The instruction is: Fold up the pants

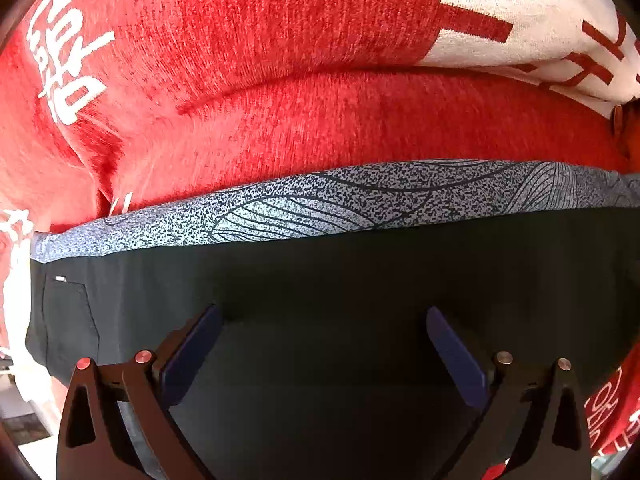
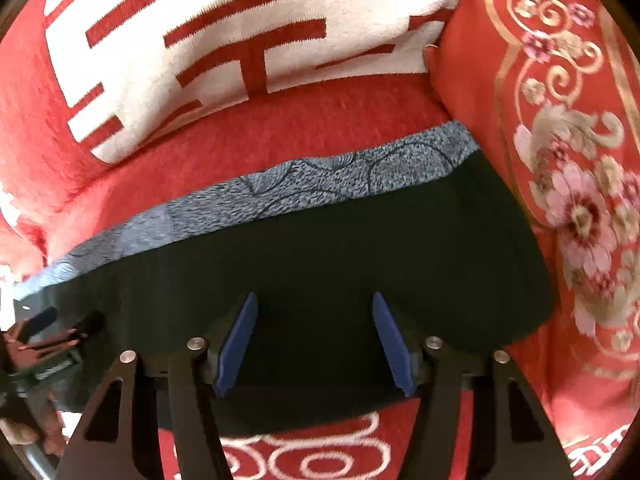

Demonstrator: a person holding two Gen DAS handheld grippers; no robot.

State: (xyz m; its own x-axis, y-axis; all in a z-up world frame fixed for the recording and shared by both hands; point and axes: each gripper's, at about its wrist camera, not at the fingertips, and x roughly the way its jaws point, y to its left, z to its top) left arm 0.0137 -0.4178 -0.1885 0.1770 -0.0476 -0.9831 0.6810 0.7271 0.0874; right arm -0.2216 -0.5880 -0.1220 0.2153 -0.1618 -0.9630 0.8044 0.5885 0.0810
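While your left gripper point(image 1: 324, 316) points down over the black pants point(image 1: 320, 280), its blue pads point(image 1: 192, 356) stand wide apart with only flat cloth between them — nothing is gripped. Beyond lies the speckled grey band point(image 1: 320, 204), running left to right, then the red blanket point(image 1: 280, 40) with white lettering.

From the right wrist, your right gripper point(image 2: 314, 304) is likewise parted, jaws clear of the fabric below. Here the folded pants stretch crosswise, the grey band on their far edge, rising toward the right. A floral red cushion point(image 2: 560, 160) crowds their right end — the left gripper shows at the left edge.
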